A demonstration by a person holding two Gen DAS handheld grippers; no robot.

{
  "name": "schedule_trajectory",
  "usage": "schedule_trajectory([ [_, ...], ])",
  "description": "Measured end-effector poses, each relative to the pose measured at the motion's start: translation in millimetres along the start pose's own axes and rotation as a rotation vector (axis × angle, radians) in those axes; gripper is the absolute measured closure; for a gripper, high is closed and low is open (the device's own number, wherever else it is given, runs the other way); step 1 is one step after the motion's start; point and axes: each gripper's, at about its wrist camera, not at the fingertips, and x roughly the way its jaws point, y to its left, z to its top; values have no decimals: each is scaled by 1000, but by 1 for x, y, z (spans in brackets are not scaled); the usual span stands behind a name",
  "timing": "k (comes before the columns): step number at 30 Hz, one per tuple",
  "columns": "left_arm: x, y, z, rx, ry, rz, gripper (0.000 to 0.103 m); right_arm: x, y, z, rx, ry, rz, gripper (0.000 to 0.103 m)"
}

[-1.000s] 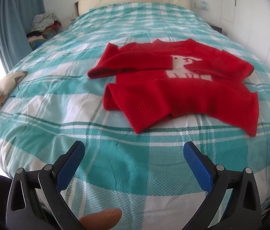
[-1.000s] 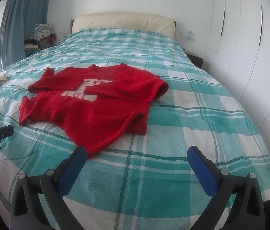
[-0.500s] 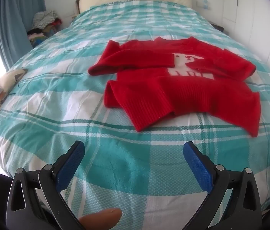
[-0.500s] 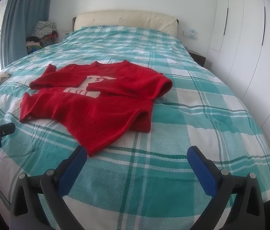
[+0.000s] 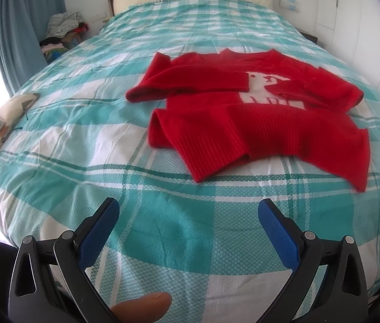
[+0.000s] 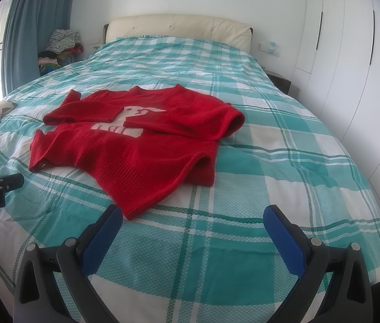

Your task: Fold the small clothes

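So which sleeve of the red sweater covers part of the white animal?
The sleeve on the wardrobe side; its cuff overlaps the white animal, while the curtain-side sleeve stops short.

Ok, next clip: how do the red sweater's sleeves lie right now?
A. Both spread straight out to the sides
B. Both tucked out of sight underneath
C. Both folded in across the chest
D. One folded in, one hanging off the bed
C: on the red sweater both sleeves are laid inward over the front, their cuffs ending at the white animal motif, while both grippers are open and short of it.
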Motion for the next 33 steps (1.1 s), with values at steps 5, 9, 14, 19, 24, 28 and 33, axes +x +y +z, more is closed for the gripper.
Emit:
schedule_trajectory([
  [5,2,0,-1,1,7,7,0,-1,1,0,-3,2,4,0],
  [9,3,0,-1,-2,15,12,0,0,1,0,-3,1,4,0],
  [14,6,0,-1,-3,23,16,0,-1,1,-1,-3,2,5,0],
  [19,7,0,-2,-2,31,19,0,0,0,-1,-4,2,6,0],
  [24,10,0,-2,2,42,27,0,0,0,-1,-4,1,7,0],
  [28,15,-1,-3,5,61,31,0,0,0,-1,-3,2,7,0],
  [33,27,-3,-7,6,119,30,0,0,0,-1,-5,1,8,0],
])
